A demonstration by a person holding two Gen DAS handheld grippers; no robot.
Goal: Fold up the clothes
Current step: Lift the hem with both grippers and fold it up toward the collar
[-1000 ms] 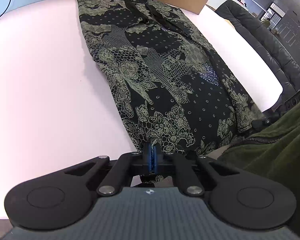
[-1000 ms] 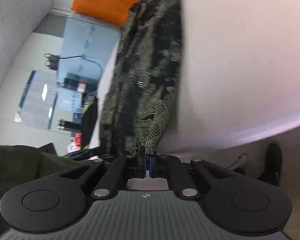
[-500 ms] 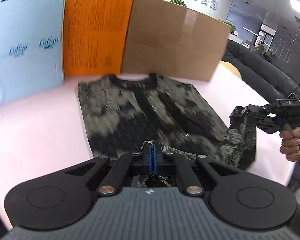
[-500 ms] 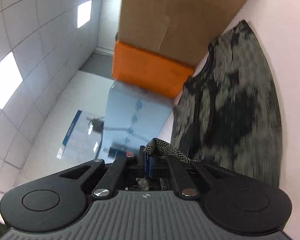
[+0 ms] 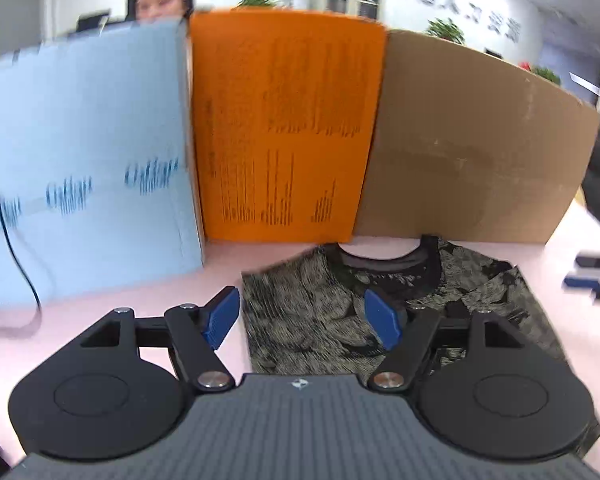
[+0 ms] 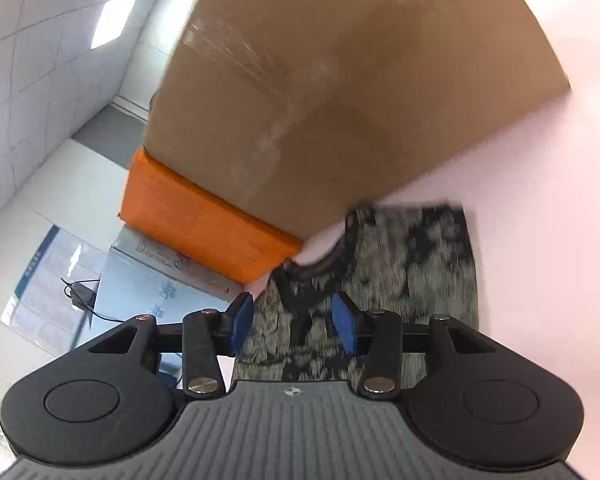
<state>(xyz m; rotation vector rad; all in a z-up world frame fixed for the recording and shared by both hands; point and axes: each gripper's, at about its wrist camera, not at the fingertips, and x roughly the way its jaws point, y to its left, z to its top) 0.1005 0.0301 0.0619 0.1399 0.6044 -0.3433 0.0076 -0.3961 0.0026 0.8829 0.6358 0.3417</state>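
Now, in the left wrist view, the left hand-held gripper (image 5: 302,316) has its blue pads spread apart, holding nothing, over the patterned garment (image 5: 320,304) lying on the pink bench (image 5: 100,304) before a blue box (image 5: 80,160), orange box (image 5: 284,128) and cardboard box (image 5: 472,152). In the right wrist view, the right hand-held gripper (image 6: 292,322) is likewise apart above the garment (image 6: 412,256).

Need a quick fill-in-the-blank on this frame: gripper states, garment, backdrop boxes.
1. Both the left gripper and the right gripper are ____.
2. The patterned garment lies on a ____ table.
3. Between the blue box and the brown cardboard box stands an ____ box.

Missing: open; pink; orange
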